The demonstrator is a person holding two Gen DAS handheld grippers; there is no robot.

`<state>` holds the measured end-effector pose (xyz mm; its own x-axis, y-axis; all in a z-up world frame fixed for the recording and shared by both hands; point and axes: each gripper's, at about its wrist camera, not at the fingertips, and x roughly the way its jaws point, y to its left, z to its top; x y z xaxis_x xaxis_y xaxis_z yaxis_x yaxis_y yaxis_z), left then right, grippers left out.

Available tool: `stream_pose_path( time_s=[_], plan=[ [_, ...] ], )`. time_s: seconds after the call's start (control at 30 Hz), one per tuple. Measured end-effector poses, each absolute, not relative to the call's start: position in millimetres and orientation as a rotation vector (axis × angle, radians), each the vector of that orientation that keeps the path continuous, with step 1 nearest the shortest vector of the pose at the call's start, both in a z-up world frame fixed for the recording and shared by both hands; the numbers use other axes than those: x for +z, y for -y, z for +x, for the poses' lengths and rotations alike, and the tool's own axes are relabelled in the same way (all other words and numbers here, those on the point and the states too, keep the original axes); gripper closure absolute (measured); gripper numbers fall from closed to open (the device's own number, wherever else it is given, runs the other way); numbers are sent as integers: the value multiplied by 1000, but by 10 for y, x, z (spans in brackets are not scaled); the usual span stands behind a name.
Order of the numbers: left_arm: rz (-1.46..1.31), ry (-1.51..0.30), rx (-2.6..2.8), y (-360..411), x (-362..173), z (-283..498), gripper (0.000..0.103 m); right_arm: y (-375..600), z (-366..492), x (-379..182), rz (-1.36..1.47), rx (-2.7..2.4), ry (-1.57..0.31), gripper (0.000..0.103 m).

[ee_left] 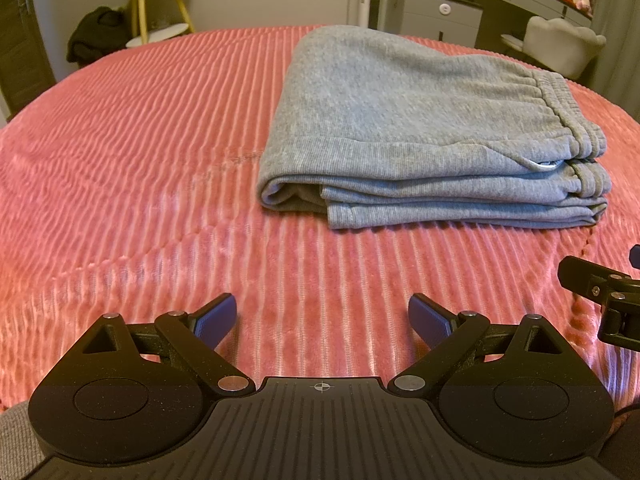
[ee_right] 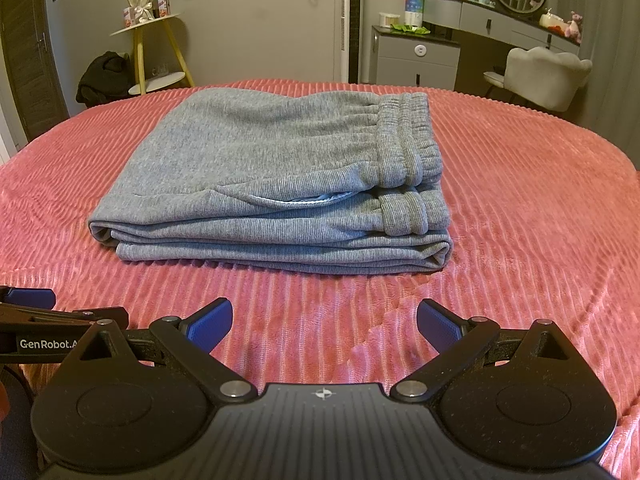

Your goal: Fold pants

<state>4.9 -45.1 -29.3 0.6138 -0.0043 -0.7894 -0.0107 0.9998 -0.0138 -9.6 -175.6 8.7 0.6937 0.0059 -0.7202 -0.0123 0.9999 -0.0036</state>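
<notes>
- The pants [ee_right: 272, 184] are seen folded into a flat grey stack on the pink ribbed bedspread [ee_right: 520, 216], with several layers showing along the near edge.
- The elastic waistband [ee_right: 408, 140] lies at the right end of the stack; the fold is at the left end.
- A pale strip of lining is glimpsed at a gap on the near side, just left of the waistband.
- The left gripper [ee_left: 322, 322] is held low over the bedspread, near the stack but apart from it — its jaws are spread wide and nothing is held between them.
- The right gripper [ee_right: 324, 324] is likewise held short of the near edge, jaws wide and empty.
- The two grippers are side by side; each is caught at the margin of the other's view.
- Beyond the bed, a yellow-legged side table [ee_right: 152, 40], a dark heap of cloth [ee_right: 104, 76] on the floor, a grey dresser [ee_right: 416, 56] and a pale chair [ee_right: 544, 76] can be made out.
</notes>
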Motion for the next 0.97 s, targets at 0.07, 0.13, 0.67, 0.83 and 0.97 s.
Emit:
stream_pose_path(
  time_s=[0.07,0.13,0.67,0.83,0.97],
  plan=[
    [-18,-910,5,452,-293,49,6,1757,-99,88,-9,10,-803,4],
    [-18,-910,3,449,-293,50,6,1759,-100,92,-9,11,-803,4],
    [-15,-910,3,452,-297,49,6,1761,-102,93,-8,10,-801,4],
    [-22,-891,1,437,-293,38,6,1758,-100,98,-7,10,-800,4],
    [-34,-880,4,400,-282,40,6,1759,-100,97,-7,10,-800,4]
  ],
)
